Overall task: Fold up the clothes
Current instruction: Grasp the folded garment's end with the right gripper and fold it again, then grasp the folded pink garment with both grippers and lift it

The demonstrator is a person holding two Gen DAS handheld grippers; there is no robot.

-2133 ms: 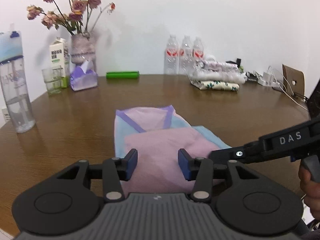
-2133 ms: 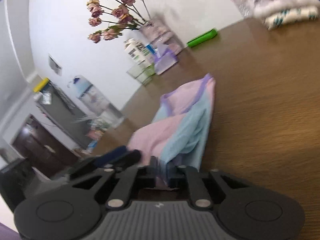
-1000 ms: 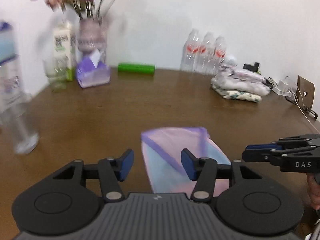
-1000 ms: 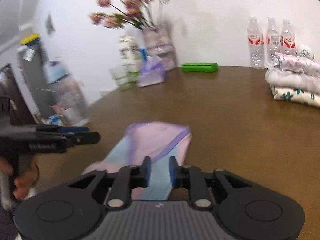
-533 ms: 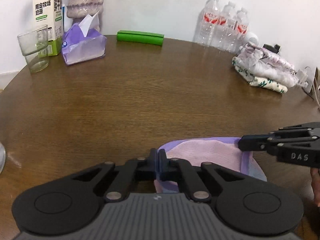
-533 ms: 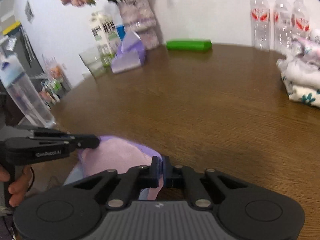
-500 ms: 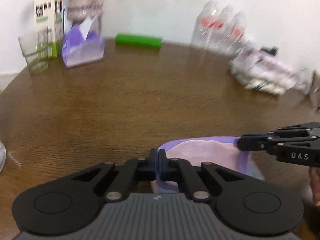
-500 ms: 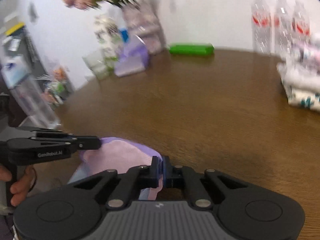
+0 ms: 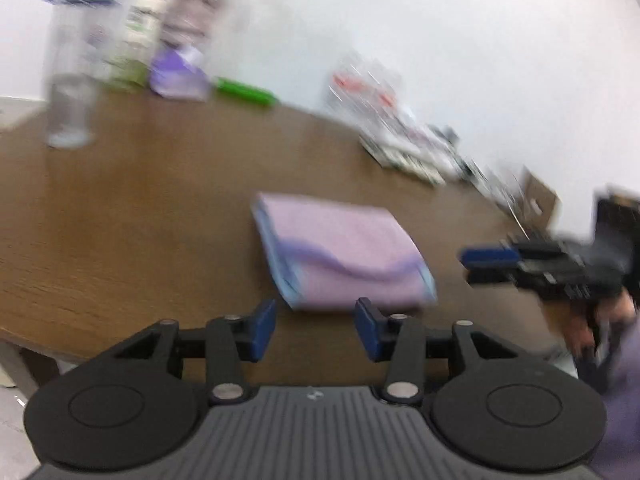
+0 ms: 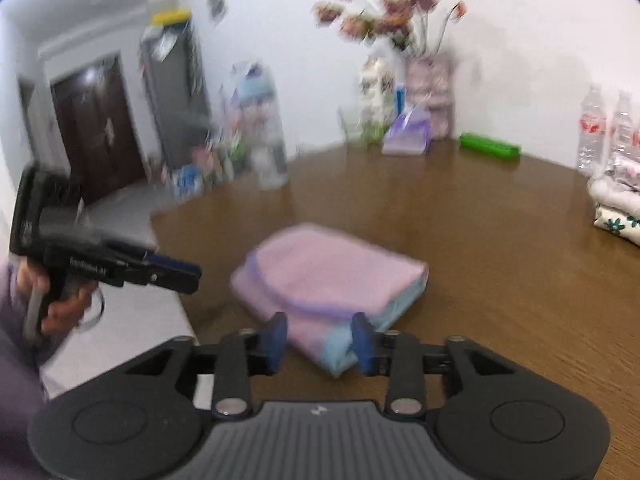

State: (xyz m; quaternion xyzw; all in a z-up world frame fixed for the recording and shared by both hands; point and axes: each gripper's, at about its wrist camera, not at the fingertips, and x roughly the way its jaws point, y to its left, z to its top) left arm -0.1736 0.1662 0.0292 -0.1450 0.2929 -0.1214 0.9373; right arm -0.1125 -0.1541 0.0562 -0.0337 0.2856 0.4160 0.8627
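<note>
A pink garment with purple trim and light blue edges (image 9: 344,254) lies folded into a small thick rectangle on the brown wooden table (image 9: 140,208). My left gripper (image 9: 316,330) hangs open just short of its near edge, nothing between the blue pads. In the right wrist view the same folded garment (image 10: 328,272) sits just ahead of my right gripper (image 10: 318,344), which is open with the garment's near blue corner between its pads but not pinched. Each gripper shows in the other's view: the right gripper (image 9: 496,266) off the garment's right, the left gripper (image 10: 168,272) off its left. Both views are motion-blurred.
A stack of folded floral clothes (image 10: 618,208) sits at the table's right, with water bottles (image 10: 592,132) behind. At the back stand a green box (image 10: 490,147), a purple tissue pack (image 10: 408,136), a flower vase (image 10: 430,88) and a tall clear bottle (image 9: 74,68). The table's near edge (image 9: 48,350) is close.
Half a second ago both grippers were shut on the garment's purple-trimmed edge. That edge now lies folded over, and both grippers have opened and pulled back toward the near side.
</note>
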